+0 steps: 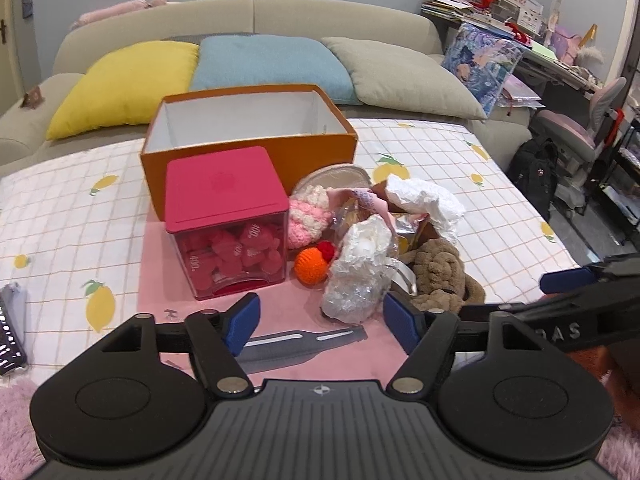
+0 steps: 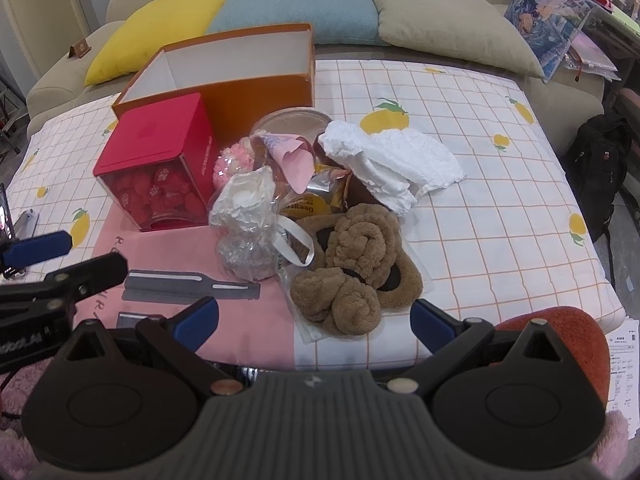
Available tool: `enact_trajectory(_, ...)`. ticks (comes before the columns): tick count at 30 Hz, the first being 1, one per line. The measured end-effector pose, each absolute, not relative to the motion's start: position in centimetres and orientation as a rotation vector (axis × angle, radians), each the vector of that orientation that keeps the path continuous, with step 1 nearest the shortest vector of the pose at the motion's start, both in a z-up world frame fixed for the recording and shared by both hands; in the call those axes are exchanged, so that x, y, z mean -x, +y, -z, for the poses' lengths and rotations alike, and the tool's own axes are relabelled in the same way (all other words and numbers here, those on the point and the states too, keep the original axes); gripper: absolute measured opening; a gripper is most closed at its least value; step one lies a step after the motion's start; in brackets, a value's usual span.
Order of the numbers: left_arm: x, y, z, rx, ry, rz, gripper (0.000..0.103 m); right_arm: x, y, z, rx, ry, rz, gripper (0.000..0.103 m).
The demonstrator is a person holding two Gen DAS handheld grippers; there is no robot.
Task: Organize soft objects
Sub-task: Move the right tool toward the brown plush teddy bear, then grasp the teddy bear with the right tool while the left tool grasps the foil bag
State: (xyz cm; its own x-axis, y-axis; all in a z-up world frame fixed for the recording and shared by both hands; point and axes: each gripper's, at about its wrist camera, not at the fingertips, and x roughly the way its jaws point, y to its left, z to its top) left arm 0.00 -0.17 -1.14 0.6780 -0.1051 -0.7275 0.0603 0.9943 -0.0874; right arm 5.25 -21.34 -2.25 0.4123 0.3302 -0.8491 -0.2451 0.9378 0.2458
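Observation:
A pile of soft things lies on a pink mat (image 1: 280, 312). In it are a brown plush piece (image 2: 352, 264), a crumpled white cloth (image 2: 392, 160), a clear bag with white stuffing (image 1: 356, 276), a pink-and-white knit (image 1: 308, 216) and an orange crochet ball (image 1: 310, 266). Behind the pile stands an open orange box (image 1: 248, 148), white inside. My left gripper (image 1: 322, 322) is open just short of the clear bag, above a grey strap (image 1: 304, 340). My right gripper (image 2: 314, 320) is open, its tips flanking the near edge of the brown plush without touching it.
A clear cube with a red lid (image 1: 228, 216), full of red sweets, stands left of the pile. Yellow, blue and beige cushions (image 1: 272, 68) line the sofa behind. A black backpack (image 2: 596, 176) and a cluttered desk are at the right, and a rust-red seat (image 2: 560, 336) is near my right gripper.

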Motion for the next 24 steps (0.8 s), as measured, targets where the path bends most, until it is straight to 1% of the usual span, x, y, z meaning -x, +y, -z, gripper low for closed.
enact_trajectory(4, -0.9, 0.3, 1.6, 0.099, 0.856, 0.138, 0.073, -6.1, -21.6, 2.7, -0.076, 1.054, -0.351, 0.1)
enact_trajectory(6, -1.7, 0.5, 1.9, 0.107, 0.872, 0.182, 0.071, -6.6, -21.7, 3.2, -0.051, 1.064, -0.346, 0.098)
enact_trajectory(7, -2.0, 0.5, 2.1, 0.098, 0.875, 0.204, 0.071, -6.9, -21.7, 3.4, -0.042, 1.074, -0.35, 0.095)
enact_trajectory(9, -2.7, 0.4, 2.6, 0.069, 0.876, 0.237, 0.071, -7.5, -21.6, 3.9, -0.024, 1.101, -0.349, 0.094)
enact_trajectory(11, -3.6, 0.2, 3.2, 0.048, 0.878, 0.256, 0.071, -8.2, -21.6, 4.7, -0.003, 1.125, -0.336, 0.09)
enact_trajectory(16, -5.6, 0.0, 4.7, 0.045, 0.879, 0.275, 0.071, -9.9, -21.9, 6.7, -0.071, 1.077, -0.335, 0.089)
enact_trajectory(19, -6.6, -0.6, 5.7, 0.036, 0.891, 0.302, 0.072, -10.7, -22.6, 8.1, -0.126, 1.119, -0.314, 0.081)
enact_trajectory(24, -8.6, -1.6, 8.2, -0.004, 0.938, 0.286, 0.072, -11.9, -22.3, 9.6, -0.154, 1.132, -0.317, 0.079)
